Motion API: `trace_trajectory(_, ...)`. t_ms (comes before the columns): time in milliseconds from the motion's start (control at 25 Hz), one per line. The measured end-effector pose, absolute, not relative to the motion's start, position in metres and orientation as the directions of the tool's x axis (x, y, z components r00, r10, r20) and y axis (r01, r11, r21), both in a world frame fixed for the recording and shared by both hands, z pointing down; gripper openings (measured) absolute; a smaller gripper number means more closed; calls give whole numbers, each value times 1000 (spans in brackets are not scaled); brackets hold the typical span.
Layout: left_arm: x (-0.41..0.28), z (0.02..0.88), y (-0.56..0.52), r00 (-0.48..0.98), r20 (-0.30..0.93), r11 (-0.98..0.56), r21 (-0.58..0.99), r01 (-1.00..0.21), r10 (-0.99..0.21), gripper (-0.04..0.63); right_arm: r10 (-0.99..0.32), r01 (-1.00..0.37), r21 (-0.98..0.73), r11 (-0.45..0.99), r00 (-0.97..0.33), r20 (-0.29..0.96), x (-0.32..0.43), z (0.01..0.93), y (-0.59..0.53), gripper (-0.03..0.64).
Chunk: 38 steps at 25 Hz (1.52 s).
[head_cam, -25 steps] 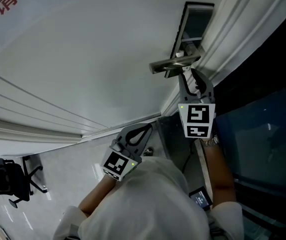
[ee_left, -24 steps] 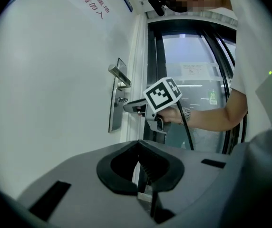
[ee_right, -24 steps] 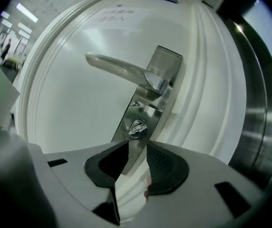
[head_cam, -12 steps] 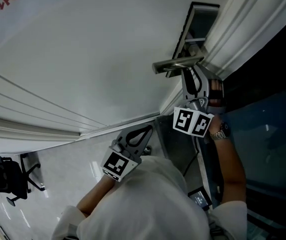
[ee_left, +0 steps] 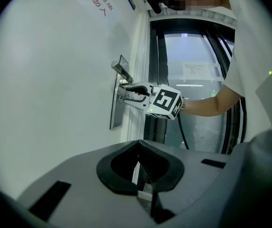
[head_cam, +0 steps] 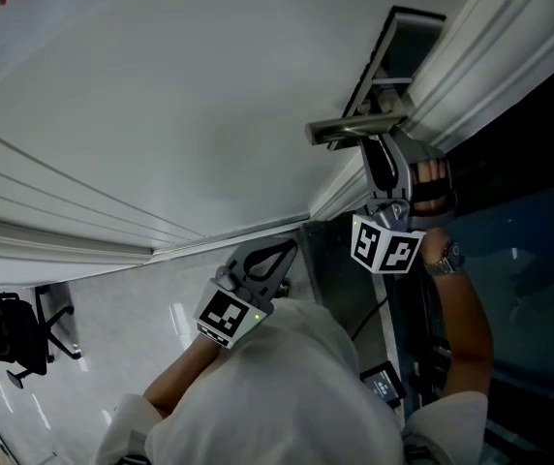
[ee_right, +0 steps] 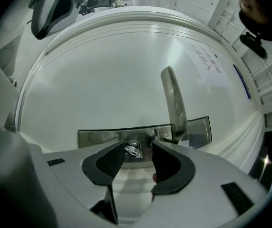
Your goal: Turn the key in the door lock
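Silvery key (ee_right: 134,150) sits in the lock plate (ee_right: 98,137) near the door handle (ee_right: 173,101) — only the right gripper view shows it; in the head view the right gripper (head_cam: 378,153) covers that spot. Its jaws have just been opening and stand wide, key between them, close by one pad and clear of the other. Left gripper (ee_left: 138,164) hangs low off the door (head_cam: 209,114) — jaws closed together, nothing in them.

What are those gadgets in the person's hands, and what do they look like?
Each hand carries a grey plastic gripper: the left gripper and the right gripper. Both have two black textured pads and a white cube printed with black square markers, with a small green light. The person wears a pale short-sleeved top and a wristwatch on the right arm.
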<state>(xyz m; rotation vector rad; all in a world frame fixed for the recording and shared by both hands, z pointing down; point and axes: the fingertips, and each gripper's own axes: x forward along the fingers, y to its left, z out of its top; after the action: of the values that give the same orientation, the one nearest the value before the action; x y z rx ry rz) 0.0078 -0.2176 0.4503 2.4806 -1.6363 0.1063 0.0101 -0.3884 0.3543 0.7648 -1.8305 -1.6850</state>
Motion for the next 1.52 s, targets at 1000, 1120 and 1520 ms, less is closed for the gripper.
trace_trajectory(1000, 5, 453, -219, 384, 156, -369, 120, -922, -910, 6, -806, -177, 968, 178, -591, 40, 12, 359, -404, 78)
trace_trajectory(1120, 6, 452, -219, 388, 151, -374, 113, -920, -909, 6, -821, -244, 943, 227, -569, 50, 12, 358, -404, 80)
trace_trajectory(1520, 12, 454, -220, 405, 155, -390, 119, -913, -901, 6, -813, -399, 835, 379, -575, 94, 13, 356, -405, 80)
